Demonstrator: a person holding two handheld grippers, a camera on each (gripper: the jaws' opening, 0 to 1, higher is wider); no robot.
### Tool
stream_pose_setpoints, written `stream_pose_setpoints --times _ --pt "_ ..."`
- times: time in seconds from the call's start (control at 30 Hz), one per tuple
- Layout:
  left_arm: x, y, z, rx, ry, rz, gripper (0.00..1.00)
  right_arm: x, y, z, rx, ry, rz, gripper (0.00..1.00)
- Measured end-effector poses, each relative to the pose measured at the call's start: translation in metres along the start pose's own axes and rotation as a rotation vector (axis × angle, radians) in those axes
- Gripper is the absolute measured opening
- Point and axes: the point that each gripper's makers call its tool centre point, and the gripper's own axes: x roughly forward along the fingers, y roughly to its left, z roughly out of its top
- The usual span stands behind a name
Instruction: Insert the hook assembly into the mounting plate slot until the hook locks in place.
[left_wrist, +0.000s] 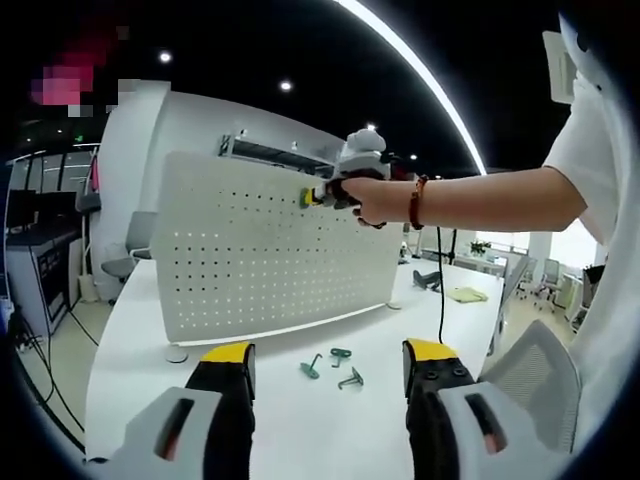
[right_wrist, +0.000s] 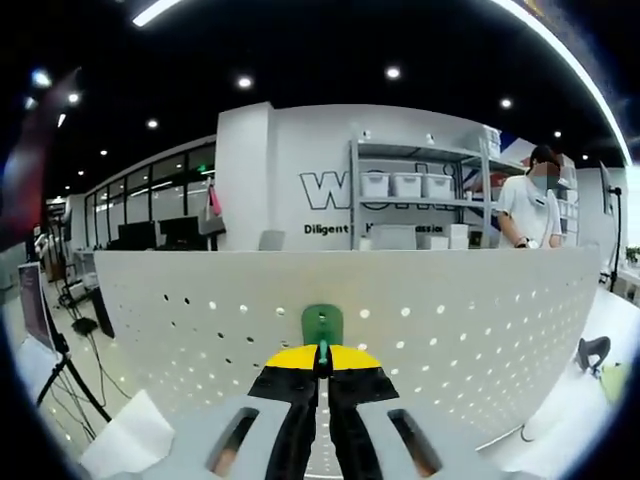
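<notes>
Pinching green hook (right_wrist: 322, 325) against pegboard (right_wrist: 450, 320)

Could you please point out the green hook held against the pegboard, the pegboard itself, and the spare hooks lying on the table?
green hook (right_wrist: 322, 324): right gripper view, on its flat green head above the jaws.
pegboard (left_wrist: 255, 250): left gripper view, on its perforated white face.
spare hooks (left_wrist: 330, 367): left gripper view, middle of the cluster on the table.

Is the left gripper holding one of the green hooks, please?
No: the left gripper is open and empty, and three hooks lie on the white table beyond it.
</notes>
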Motion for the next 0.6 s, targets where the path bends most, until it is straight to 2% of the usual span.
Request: stream_pose_setpoints --times 0.17,0.27,0.33,0.47,0.6 --pt "-0.0013 0.0019 -0.0009 -0.005 0.000 0.007 0.61 0.0000 0.0013 -0.0006 -0.031 0.007 -0.008 0.01" --pt "-0.0009 0.0015 -0.0005 -0.005 -0.002 0.004 0.61 -0.0002 0.0013 -0.0001 -0.032 0.010 0.011 0.02" --pt "0.0001 0.0010 0.0002 -0.007 -0.003 0.003 0.61 -0.0005 0.0019 -0.0017 -0.064 0.022 0.024 0.02" --pt "0.0025 -0.0032 0.0016 0.001 0.002 -0.007 0.61 -0.0006 0.0010 -0.0024 -0.092 0.021 0.036 0.11" --pt "0.0026 -0.0073 0.0032 0.012 0.006 -0.011 0.61 -0.0036 -0.0004 -0.0031 -0.102 0.021 0.061 0.13"
